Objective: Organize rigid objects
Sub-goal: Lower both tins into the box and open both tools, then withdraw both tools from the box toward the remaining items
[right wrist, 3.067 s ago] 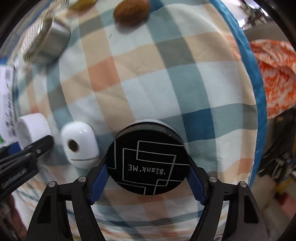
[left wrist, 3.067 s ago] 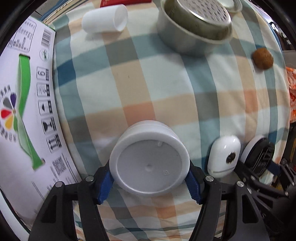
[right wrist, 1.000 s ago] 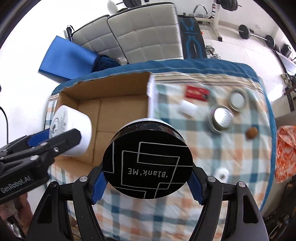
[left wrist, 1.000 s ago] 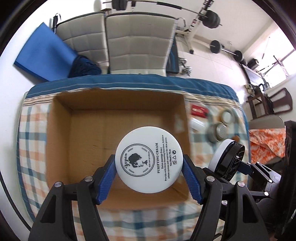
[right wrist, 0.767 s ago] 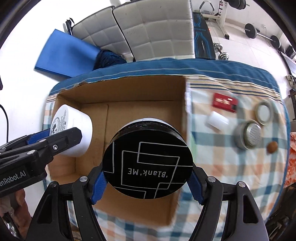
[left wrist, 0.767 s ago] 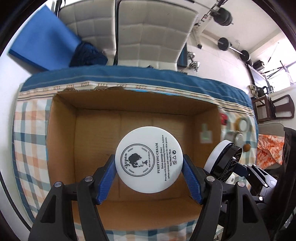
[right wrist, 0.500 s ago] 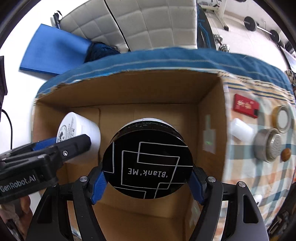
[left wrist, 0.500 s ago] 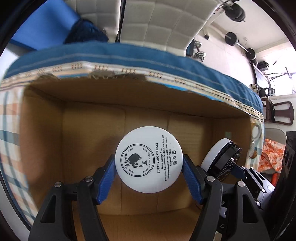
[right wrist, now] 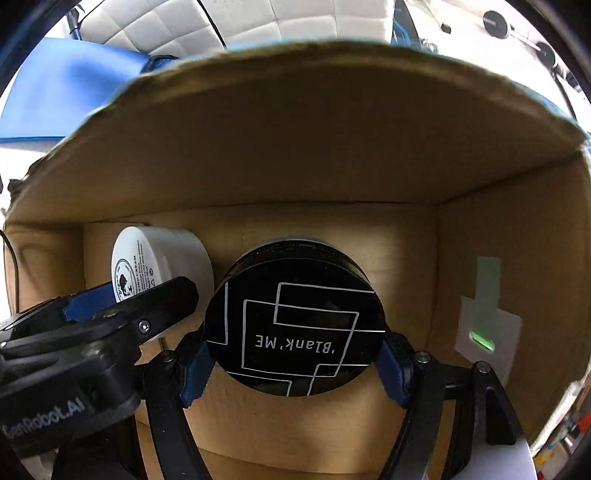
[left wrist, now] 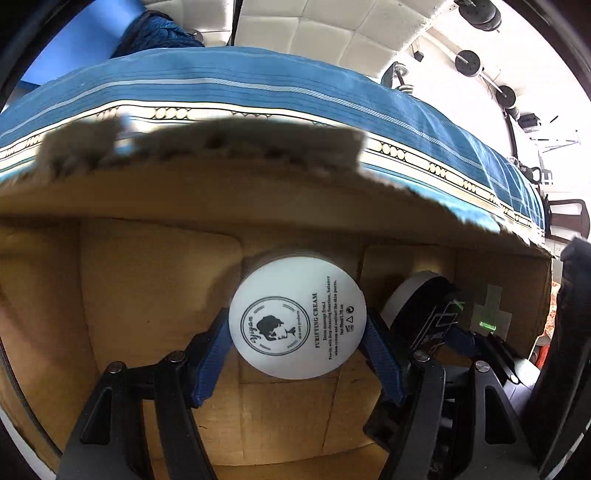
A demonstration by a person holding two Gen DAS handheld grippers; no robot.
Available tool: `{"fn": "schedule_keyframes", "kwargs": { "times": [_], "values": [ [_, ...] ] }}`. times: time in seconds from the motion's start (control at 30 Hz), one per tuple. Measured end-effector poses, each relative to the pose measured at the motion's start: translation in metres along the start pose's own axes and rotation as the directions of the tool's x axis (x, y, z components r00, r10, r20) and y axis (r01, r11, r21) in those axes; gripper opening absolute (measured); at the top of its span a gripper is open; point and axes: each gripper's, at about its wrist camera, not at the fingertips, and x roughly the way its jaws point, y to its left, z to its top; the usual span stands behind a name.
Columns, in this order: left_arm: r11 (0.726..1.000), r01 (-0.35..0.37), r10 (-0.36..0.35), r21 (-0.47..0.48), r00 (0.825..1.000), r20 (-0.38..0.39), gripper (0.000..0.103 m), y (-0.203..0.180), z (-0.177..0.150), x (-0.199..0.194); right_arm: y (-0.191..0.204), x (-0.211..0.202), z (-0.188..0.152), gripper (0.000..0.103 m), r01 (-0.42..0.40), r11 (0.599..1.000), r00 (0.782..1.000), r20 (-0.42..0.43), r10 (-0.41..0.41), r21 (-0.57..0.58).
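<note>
My left gripper (left wrist: 297, 328) is shut on a white round cream jar (left wrist: 297, 321) with a printed lid, held low inside the cardboard box (left wrist: 155, 280), near its floor. My right gripper (right wrist: 293, 350) is shut on a black round jar (right wrist: 295, 325) marked "Blank ME", also deep inside the box (right wrist: 295, 155). The two jars sit side by side: the black jar (left wrist: 417, 314) shows to the right in the left wrist view, the white jar (right wrist: 155, 266) to the left in the right wrist view. I cannot tell whether either jar touches the box floor.
The box's far wall (right wrist: 277, 166) rises close ahead and its right wall (right wrist: 517, 258) carries a pale taped patch (right wrist: 484, 325). A blue striped tablecloth edge (left wrist: 295, 92) lies beyond the box. White padded seats (left wrist: 314, 33) and gym weights (left wrist: 469, 62) stand behind.
Both grippers have carried their jars from the checked cloth over to the box and lowered them deep inside; the box walls now fill both views.
</note>
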Motion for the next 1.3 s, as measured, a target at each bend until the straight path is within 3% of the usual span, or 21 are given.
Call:
{"fn": "schedule_keyframes", "kwargs": {
  "times": [0.27, 0.43, 0.73, 0.87, 0.93, 1.07, 1.3],
  "values": [
    [0.999, 0.034, -0.036, -0.032, 0.998, -0.058, 0.071, 0.009, 0.002, 0.006, 0.002, -0.001, 0.007, 0.078, 0.019, 1.0, 1.0, -0.003, -0.019, -0.014],
    [1.0, 0.009, -0.01, -0.023, 0.999, -0.05, 0.076, 0.01, -0.004, -0.008, 0.002, -0.007, 0.007, 0.082, 0.001, 1.0, 1.0, -0.004, -0.001, -0.005],
    [0.995, -0.099, 0.099, 0.0, 0.994, 0.036, 0.082, 0.018, -0.03, -0.05, 0.005, -0.029, -0.019, 0.087, 0.044, 0.999, 0.999, 0.02, -0.044, -0.016],
    [0.988, -0.157, 0.156, 0.0, 0.982, 0.103, 0.099, 0.022, -0.05, -0.071, 0.013, -0.042, -0.04, 0.098, 0.047, 0.998, 0.999, 0.023, -0.046, -0.03],
    [0.985, -0.174, 0.173, 0.002, 0.977, 0.128, 0.103, 0.021, -0.062, -0.079, 0.015, -0.054, -0.048, 0.103, 0.049, 0.998, 0.998, 0.039, -0.048, -0.037],
    [0.984, -0.177, 0.175, -0.006, 0.971, 0.16, 0.103, 0.022, -0.081, -0.097, 0.028, -0.076, -0.073, 0.103, 0.056, 0.997, 0.996, 0.068, -0.053, -0.05],
    [0.976, -0.219, 0.21, 0.005, 0.942, 0.261, 0.103, 0.001, -0.122, -0.128, 0.029, -0.12, -0.121, 0.103, 0.03, 0.997, 0.991, 0.132, -0.022, -0.065]
  ]
}}
